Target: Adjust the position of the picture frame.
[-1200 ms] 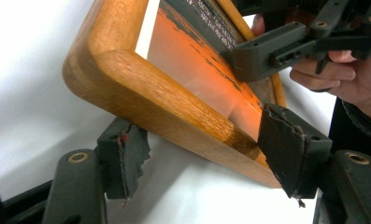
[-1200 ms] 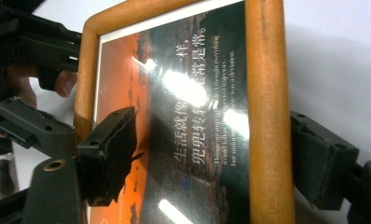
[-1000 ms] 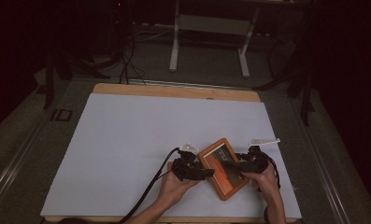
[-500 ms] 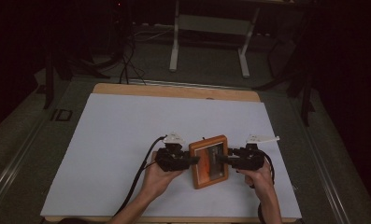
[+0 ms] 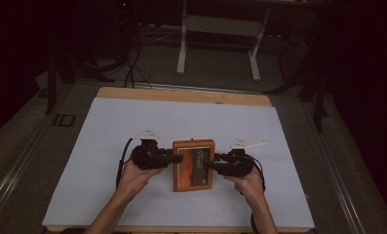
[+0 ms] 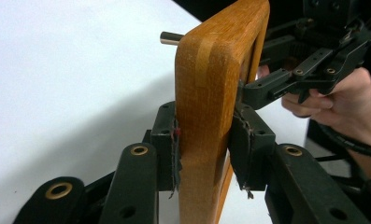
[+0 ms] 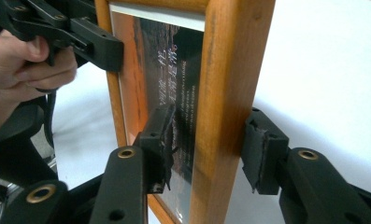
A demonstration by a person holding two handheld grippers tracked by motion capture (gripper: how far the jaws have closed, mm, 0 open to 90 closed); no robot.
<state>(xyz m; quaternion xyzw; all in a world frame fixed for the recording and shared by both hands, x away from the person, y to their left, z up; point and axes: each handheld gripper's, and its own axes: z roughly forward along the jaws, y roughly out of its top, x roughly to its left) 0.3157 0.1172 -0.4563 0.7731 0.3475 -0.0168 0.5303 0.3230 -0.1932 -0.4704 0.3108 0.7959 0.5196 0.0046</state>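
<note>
Both grippers, left (image 5: pixel 177 158) and right (image 5: pixel 208 164), clamp opposite sides of wooden picture frame (image 5: pixel 193 165); carry step; next likely needs level, matched motion.

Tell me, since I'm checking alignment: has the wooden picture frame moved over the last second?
Yes. The picture frame, held by both grippers, has turned from slanted to square with the table's far wooden edge and shifted away from the near edge.

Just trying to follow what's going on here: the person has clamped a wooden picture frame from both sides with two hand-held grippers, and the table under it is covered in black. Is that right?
Not quite: the cover on the table is white, not black, as the high view shows. The rest holds: the left hand-held gripper and the right hand-held gripper each clamp a side of the wooden picture frame.
</note>
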